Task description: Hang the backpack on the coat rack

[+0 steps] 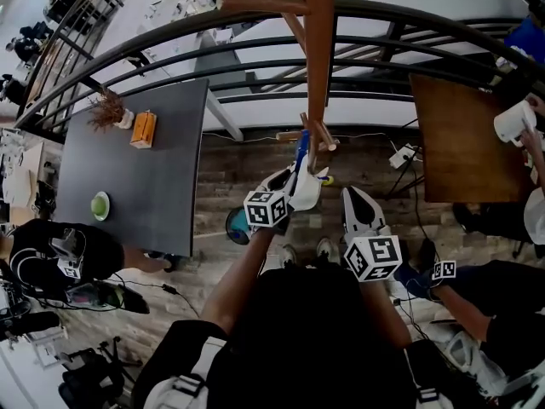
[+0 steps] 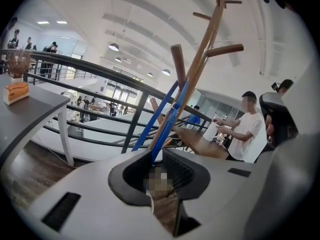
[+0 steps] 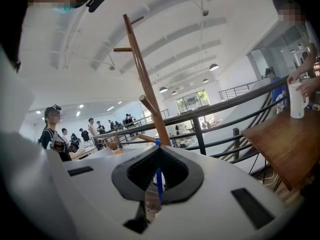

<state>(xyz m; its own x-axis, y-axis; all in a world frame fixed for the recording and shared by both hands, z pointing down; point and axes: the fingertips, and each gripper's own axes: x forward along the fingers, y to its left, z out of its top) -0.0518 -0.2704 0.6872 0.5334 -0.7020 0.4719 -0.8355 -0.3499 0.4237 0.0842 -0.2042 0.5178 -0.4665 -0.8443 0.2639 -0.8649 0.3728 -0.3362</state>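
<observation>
Coat rack: wooden pole (image 1: 318, 49) stands close to the dark railing (image 1: 170, 54), straight ahead of both grippers; short pegs angle up off it

Left gripper (image 2: 159, 151): clenched on the blue strap (image 2: 169, 116); the strap leaves the jaw tips and runs up taut to a low peg (image 2: 178, 64)

Right gripper (image 3: 157, 149): jaws drawn together, with a thin blue band of strap standing upright in the slot between them; reads as pinched there. In the head view it sits lower than the left gripper and to its right, further back from the pole

Why held so: my judgement is that gripping the strap rather than the bag keeps the loop stretched and open, so it can ride over a peg while the weight hangs below. The second grip likely steadies the loop and stops it twisting

Backpack: only its strap shows. The body can't be made out, presumably below the grippers. A dark teal rounded shape (image 1: 237, 226) under the left gripper may be part of it, cannot tell

Strap vs peg: two blue bands rise side by side to where the peg joins the pole. Whether the loop sits over the peg or just beside it, cannot tell

Stage: judged late, at the hooking step, with neither grip let go

Risk: the loop may slip off the short peg once the grips let go
</observation>
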